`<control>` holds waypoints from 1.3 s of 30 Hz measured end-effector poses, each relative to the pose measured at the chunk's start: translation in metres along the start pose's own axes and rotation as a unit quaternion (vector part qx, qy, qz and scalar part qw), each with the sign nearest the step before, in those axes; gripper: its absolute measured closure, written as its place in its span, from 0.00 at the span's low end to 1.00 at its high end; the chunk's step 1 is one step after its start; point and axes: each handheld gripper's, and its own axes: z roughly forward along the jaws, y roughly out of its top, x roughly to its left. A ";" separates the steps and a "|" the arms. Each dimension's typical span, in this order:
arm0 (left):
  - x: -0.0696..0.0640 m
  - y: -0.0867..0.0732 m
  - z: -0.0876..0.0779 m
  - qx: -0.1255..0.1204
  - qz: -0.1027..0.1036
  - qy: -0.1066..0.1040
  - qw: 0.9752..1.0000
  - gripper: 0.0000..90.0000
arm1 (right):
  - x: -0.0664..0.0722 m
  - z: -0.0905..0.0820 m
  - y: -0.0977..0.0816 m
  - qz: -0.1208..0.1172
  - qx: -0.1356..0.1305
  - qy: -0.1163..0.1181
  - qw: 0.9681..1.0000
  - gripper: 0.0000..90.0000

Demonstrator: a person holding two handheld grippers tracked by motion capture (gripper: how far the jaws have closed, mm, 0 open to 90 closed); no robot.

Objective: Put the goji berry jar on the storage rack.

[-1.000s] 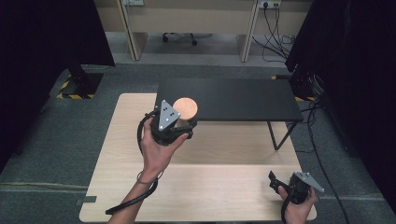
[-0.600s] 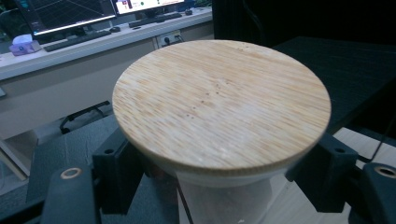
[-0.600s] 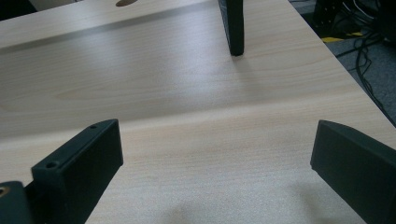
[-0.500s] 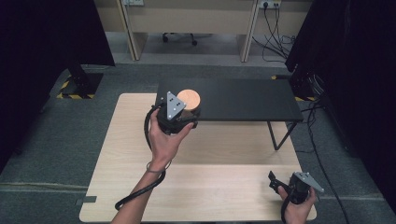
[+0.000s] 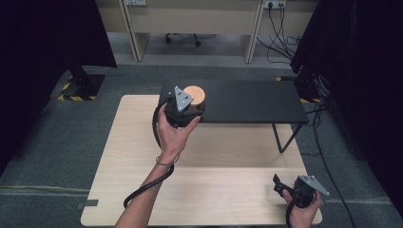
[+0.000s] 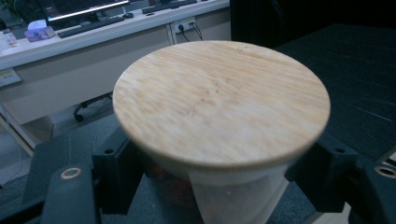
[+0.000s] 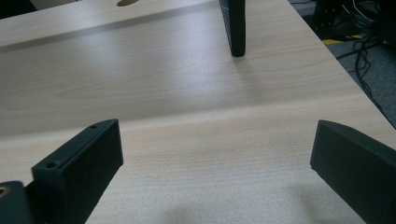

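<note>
Left hand-held gripper [image 5: 186,108]: clenched on a jar with a round wooden lid [image 6: 219,100], jaws pressing the translucent body just under the lid on both sides. Held above the near left corner of the black shelf [image 5: 247,102]. Lid level, seen from the high view as an orange-brown disc [image 5: 195,95] just beyond the grey three-cornered plate.

Compared with one second ago: carried toward the black shelf, from over the light desk [image 5: 142,142] in front of the shelf's near edge to a spot over the shelf's near left corner. Forearm stretched further up from the bottom edge than before. Cable trailing from the wrist, hanging lower over the desk, shape little changed. Grip unchanged throughout; lid in the same place relative to the jaws.

Jar contents: reddish behind the translucent wall, otherwise too blurred to tell.

Right hand-held gripper [image 5: 285,186]: released, jaws standing wide apart with nothing between them, bare desk wood seen through the gap. Low over the desk, well in front of the black shelf's right end, near the desk's right near corner. Same spot as one second ago, same posture.

Black shelf leg [image 7: 233,25]: standing on the desk, straight ahead of the right jaws. Shelf itself unmoved between frames.
</note>
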 end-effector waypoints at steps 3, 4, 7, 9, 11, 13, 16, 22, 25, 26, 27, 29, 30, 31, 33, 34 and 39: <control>0.001 0.000 0.003 -0.001 -0.003 0.001 1.000 0.28 | 0.000 0.000 0.000 -0.001 0.000 0.000 1.000 0.03; 0.002 0.000 0.004 -0.001 -0.007 -0.001 1.000 0.28 | 0.000 0.000 0.000 -0.001 0.000 0.000 1.000 0.03; 0.009 -0.003 0.008 -0.004 -0.027 -0.009 1.000 0.28 | 0.001 0.000 0.000 -0.002 0.000 0.000 1.000 0.03; 0.011 -0.005 0.011 -0.008 -0.039 -0.012 0.999 0.28 | 0.001 0.000 0.000 -0.002 -0.001 -0.001 1.000 0.03; 0.015 -0.007 0.013 -0.010 -0.054 -0.017 0.998 0.28 | 0.001 0.000 0.000 -0.002 -0.001 -0.001 1.000 0.03; 0.017 -0.010 0.015 -0.014 -0.066 -0.019 0.998 0.28 | 0.001 0.000 0.000 -0.003 0.000 -0.001 1.000 0.03; 0.017 -0.010 0.018 -0.017 -0.064 -0.014 0.998 0.28 | 0.001 0.000 0.000 -0.003 0.000 -0.001 1.000 0.03; 0.017 -0.011 0.021 -0.020 -0.068 -0.010 0.997 0.28 | 0.001 0.000 0.000 -0.004 0.000 -0.001 1.000 0.03; 0.017 -0.012 0.022 -0.022 -0.069 -0.010 0.997 0.28 | 0.001 0.000 0.000 -0.004 0.000 0.000 1.000 0.03; 0.017 -0.012 0.022 -0.022 -0.069 -0.010 0.997 0.28 | 0.001 0.000 0.000 -0.004 0.000 0.000 1.000 0.03; 0.017 -0.012 0.022 -0.022 -0.069 -0.011 0.997 0.28 | 0.001 0.000 0.000 -0.004 0.000 0.000 1.000 0.03; 0.017 -0.013 0.022 -0.023 -0.069 -0.010 0.997 0.28 | 0.001 0.000 0.000 -0.004 0.000 0.000 1.000 0.03; 0.017 -0.013 0.022 -0.023 -0.069 -0.010 0.997 0.28 | 0.001 0.000 0.000 -0.004 0.000 -0.001 1.000 0.03; 0.017 -0.013 0.022 -0.023 -0.069 -0.010 0.997 0.28 | 0.001 0.000 0.000 -0.004 0.000 -0.001 1.000 0.03; 0.017 -0.013 0.022 -0.023 -0.069 -0.010 0.997 0.28 | 0.001 0.000 0.000 -0.004 0.000 -0.001 1.000 0.03; 0.017 -0.013 0.022 -0.023 -0.069 -0.010 0.997 0.28 | 0.001 0.000 0.000 -0.004 0.000 0.000 1.000 0.03; 0.017 -0.012 0.022 -0.022 -0.070 -0.010 0.997 0.28 | 0.001 0.000 0.000 -0.004 0.001 -0.001 1.000 0.03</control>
